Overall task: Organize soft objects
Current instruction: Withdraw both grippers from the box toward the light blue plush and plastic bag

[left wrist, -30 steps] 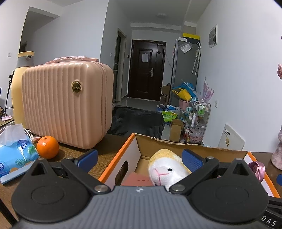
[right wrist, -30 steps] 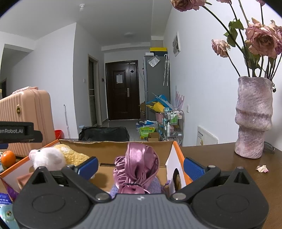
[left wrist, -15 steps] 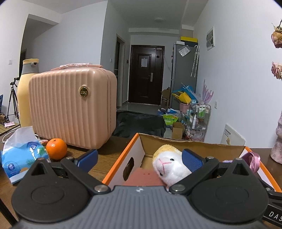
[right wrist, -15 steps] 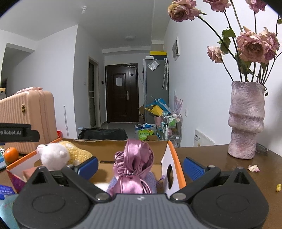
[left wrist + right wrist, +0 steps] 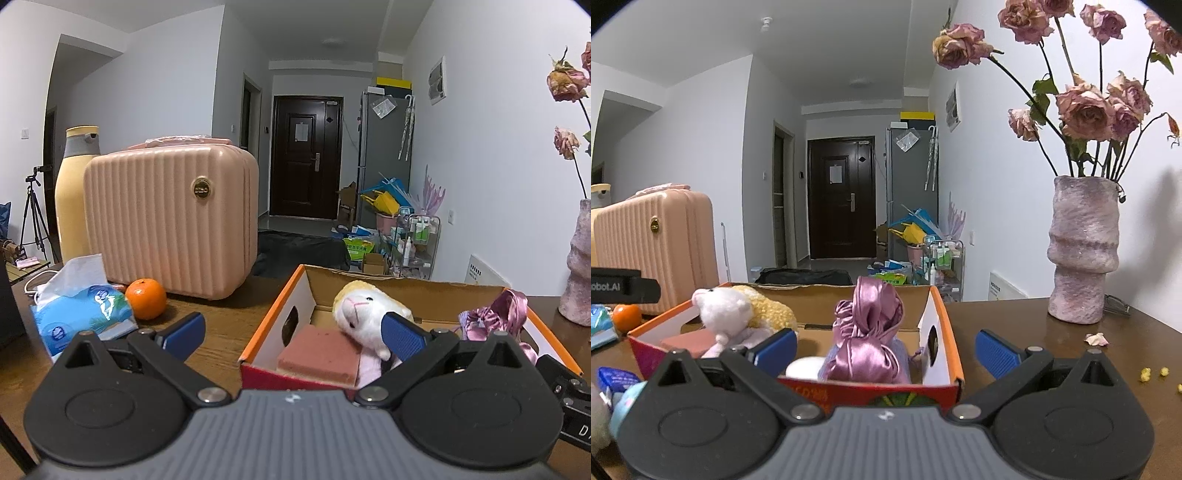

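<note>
An orange-rimmed cardboard box point(image 5: 273, 317) point(image 5: 942, 314) sits on the wooden table. Inside it lie a white and yellow plush sheep point(image 5: 364, 304) point(image 5: 724, 314), a pink sponge block point(image 5: 319, 354) and a shiny purple satin bundle point(image 5: 866, 332) point(image 5: 506, 310). A white round item point(image 5: 803, 369) lies beside the bundle. My left gripper point(image 5: 293, 332) is open, just in front of the box's near left corner, with nothing between its fingers. My right gripper point(image 5: 886, 345) is open too, at the box's near right corner, empty.
A pink ribbed case point(image 5: 173, 218), a yellow bottle point(image 5: 75, 192), an orange point(image 5: 146, 299) and a blue tissue pack point(image 5: 83, 310) stand left of the box. A purple vase of dried roses point(image 5: 1082, 251) stands at right, with petals point(image 5: 1097, 338) on the table.
Both grippers have drawn back and upward from the box, so more of its front wall and contents show. The plush sheep and purple bundle stay in the box.
</note>
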Demonstrator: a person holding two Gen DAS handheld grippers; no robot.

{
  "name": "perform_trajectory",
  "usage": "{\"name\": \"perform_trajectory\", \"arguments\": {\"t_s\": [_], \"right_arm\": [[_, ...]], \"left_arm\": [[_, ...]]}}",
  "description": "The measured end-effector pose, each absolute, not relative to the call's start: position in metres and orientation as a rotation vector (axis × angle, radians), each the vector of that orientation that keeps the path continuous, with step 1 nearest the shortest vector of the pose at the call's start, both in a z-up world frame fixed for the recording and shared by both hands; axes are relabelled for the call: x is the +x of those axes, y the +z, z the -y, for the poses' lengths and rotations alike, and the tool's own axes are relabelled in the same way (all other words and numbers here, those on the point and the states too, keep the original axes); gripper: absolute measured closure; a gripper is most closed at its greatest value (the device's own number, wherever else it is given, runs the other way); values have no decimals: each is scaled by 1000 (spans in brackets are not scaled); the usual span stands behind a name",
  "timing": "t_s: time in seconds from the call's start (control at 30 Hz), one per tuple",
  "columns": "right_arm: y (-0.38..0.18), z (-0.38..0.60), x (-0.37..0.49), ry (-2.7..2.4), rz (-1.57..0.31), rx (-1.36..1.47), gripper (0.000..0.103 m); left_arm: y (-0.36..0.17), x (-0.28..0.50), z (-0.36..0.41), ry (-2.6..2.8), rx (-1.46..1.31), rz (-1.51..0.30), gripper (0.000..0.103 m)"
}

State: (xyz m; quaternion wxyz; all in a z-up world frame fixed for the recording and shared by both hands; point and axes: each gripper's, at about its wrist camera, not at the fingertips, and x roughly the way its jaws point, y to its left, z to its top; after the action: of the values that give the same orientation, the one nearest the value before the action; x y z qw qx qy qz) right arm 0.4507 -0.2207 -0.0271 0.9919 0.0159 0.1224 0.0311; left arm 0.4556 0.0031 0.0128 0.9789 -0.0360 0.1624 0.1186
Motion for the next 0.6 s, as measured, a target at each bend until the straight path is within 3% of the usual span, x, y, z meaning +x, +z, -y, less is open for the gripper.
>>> {"name": "perform_trajectory", "arguments": {"t_s": [0.6], "right_arm": [[-28,207,390,56,-267,31,0]], "left_arm": [[12,390,-26,231,-60,-350,0]]}}
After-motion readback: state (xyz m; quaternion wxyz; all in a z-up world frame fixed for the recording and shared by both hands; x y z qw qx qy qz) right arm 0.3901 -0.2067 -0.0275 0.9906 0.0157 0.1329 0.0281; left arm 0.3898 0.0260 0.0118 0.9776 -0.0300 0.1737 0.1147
